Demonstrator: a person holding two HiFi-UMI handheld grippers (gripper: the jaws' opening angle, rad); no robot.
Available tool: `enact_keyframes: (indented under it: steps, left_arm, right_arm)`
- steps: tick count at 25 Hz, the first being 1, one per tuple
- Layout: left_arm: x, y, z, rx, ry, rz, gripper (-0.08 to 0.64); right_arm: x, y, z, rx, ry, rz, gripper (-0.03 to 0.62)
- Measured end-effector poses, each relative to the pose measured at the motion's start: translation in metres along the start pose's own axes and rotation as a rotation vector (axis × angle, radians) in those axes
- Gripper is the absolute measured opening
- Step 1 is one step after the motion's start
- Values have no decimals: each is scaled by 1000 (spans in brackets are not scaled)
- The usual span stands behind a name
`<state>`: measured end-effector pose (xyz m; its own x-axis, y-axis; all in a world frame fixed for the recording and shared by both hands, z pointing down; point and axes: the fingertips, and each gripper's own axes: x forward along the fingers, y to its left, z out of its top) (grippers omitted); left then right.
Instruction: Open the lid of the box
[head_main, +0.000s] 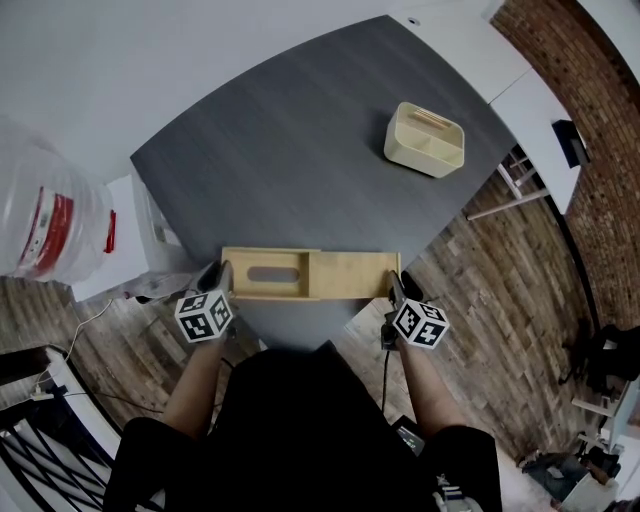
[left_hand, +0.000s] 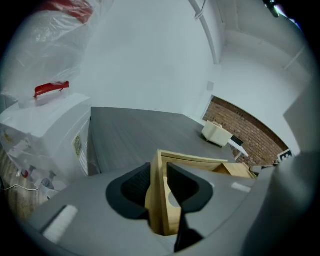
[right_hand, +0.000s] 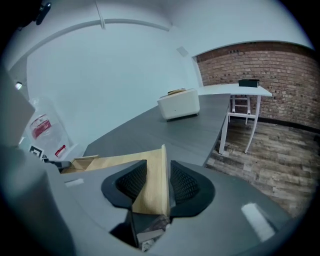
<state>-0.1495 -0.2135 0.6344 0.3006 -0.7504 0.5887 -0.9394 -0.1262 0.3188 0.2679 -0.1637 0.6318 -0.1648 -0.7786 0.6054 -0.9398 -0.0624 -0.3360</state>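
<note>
Left hand-held gripper (left_hand: 158, 174) clamps box (head_main: 345, 276) end; right one (right_hand: 158, 169) straddles opposite.

A cream caddy (head_main: 424, 139) with compartments sits near the far corner of the dark grey tabletop (head_main: 300, 150). A big clear water jug (head_main: 45, 215) stands off its left side. A white desk (head_main: 530, 90) runs along a brick wall (head_main: 610, 100) on the right.

We see soft, even, cool light with only faint shadows; the worktop (head_main: 300, 150) carries a pale sheen. Both gripper views bend strongly toward their edges and fade into black corners. Up close, the left tongs (left_hand: 159, 185) and right tongs (right_hand: 159, 182) look slightly blurred.
</note>
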Motion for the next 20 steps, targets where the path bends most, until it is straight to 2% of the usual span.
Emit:
enact_keyframes:
  steps: [4,7,10,14,20]
  left_arm:
    - [-12,-3,14,49,-69,-23,109]
    - [-24,-7,30,97,-153,-60,109]
    - [-36,-15,48,122,-241,-135,92]
    - [-54,-35,69,168,-331,-274,56]
    - [-86,-53,76,269,-402,-410,35]
  right_arm:
    - [-10,-5,9,-64,-63,-73,183]
    - [-21,2,24,-105,-144,-94,164]
    - [-35,24,39,-152,-232,-73,124]
    - [-55,60,51,-179,-305,-24,89]
    - [-94,105,35,-259,-351,9,49]
